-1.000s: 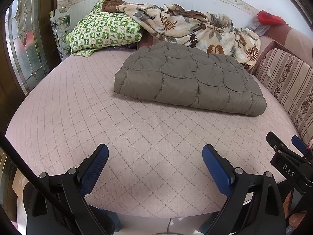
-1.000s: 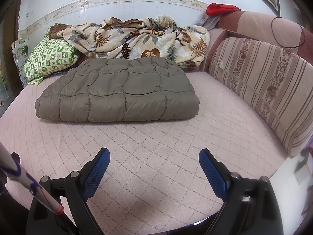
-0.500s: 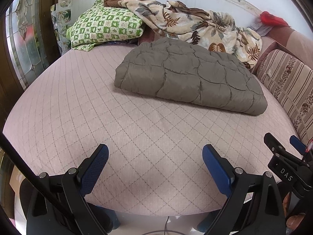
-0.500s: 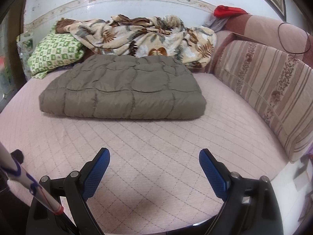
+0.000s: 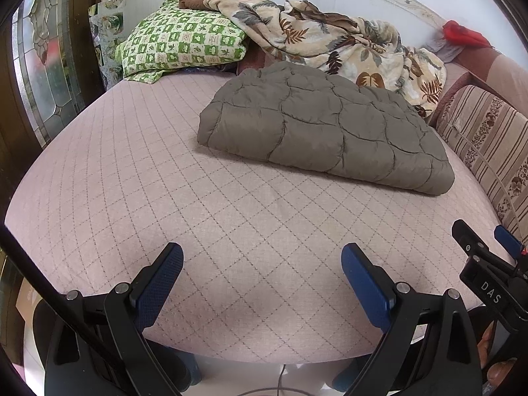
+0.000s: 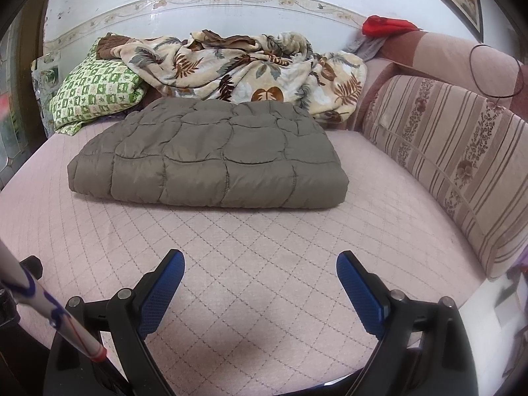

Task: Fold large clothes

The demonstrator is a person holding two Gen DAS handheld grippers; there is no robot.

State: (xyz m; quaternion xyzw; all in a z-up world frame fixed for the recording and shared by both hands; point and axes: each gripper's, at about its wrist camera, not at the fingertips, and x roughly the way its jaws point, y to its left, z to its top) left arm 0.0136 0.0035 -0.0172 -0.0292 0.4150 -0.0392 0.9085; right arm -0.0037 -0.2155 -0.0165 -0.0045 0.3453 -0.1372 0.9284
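1. Folded grey quilted coat [image 5: 325, 128] lying on bed [image 5: 231, 231], toward 12 o'clock of both claws.
2. Left claw [image 5: 262, 265] spread wide, empty; right claw [image 6: 260, 272] likewise spread, gripping nothing.
3. Likely risk: puffy layers springing open if pinched shallowly.
4. Floral blanket [image 6: 244, 72] just behind at 12 o'clock; may snag.

My left black two-finger gripper with blue pads [image 5: 262, 259] is spread wide, holding nothing, level over the near edge of the pink quilted mattress [image 5: 132, 171]. My right black gripper with blue pads [image 6: 260, 265] likewise: fingers apart, empty, above that near edge.
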